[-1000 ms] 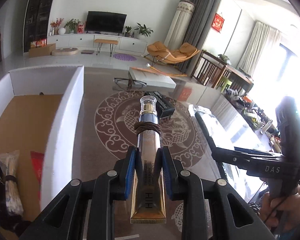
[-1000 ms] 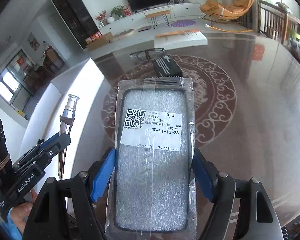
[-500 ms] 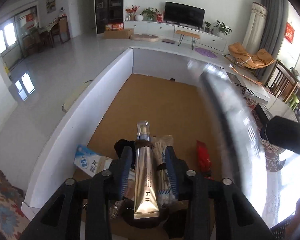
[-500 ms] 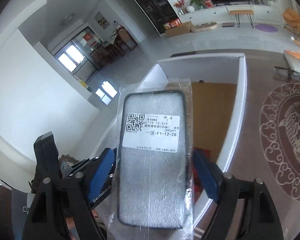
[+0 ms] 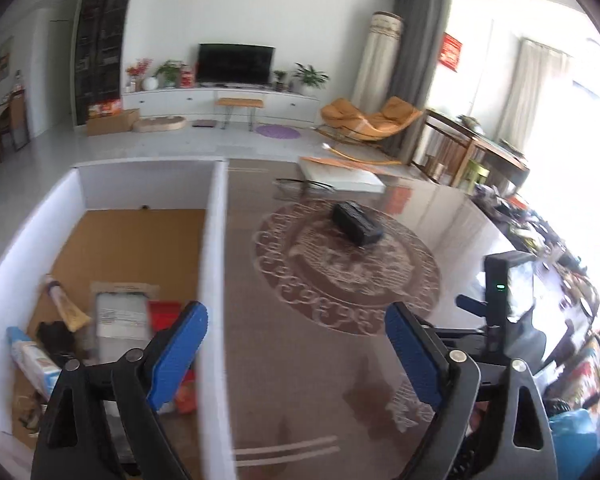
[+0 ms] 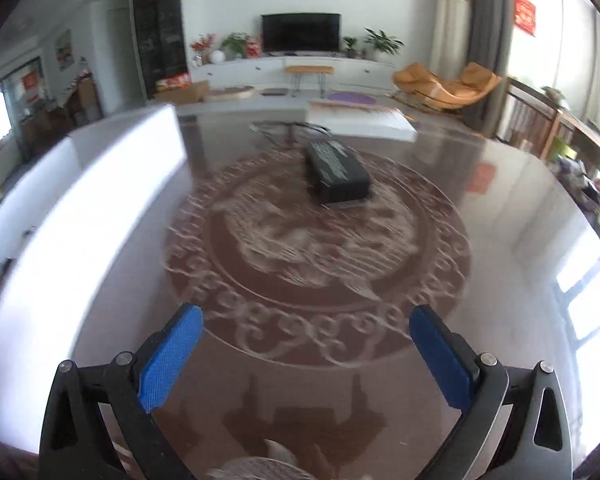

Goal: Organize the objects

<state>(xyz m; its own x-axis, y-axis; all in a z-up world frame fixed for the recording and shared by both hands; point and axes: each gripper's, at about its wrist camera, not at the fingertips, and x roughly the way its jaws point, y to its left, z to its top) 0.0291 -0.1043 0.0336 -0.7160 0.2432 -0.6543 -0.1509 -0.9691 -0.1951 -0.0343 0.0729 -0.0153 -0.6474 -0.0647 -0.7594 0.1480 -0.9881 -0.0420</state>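
Note:
My left gripper point(image 5: 296, 354) has its jaws opening wide with nothing between them, straddling the right wall of the white box point(image 5: 214, 264). Inside that box lie the gold tube point(image 5: 66, 304), the bagged phone case point(image 5: 122, 314), a red packet point(image 5: 164, 310) and other small items. A black box point(image 5: 356, 224) rests on the glossy patterned table point(image 5: 340, 380). My right gripper point(image 6: 306, 354) hangs over the table, its jaws also opening and empty. The black box point(image 6: 336, 170) lies ahead of it. The right gripper's body point(image 5: 500, 300) shows at the right of the left wrist view.
A white slab point(image 6: 360, 120) and a pair of glasses point(image 6: 290, 130) sit at the table's far edge. The white box wall point(image 6: 84, 216) runs along the left. Cluttered items point(image 5: 548, 240) line the table's right side.
Both grippers swung over to the white box and back toward the table. The left one let go of the gold tube and the right one let go of the phone case; both items now lie in the box.

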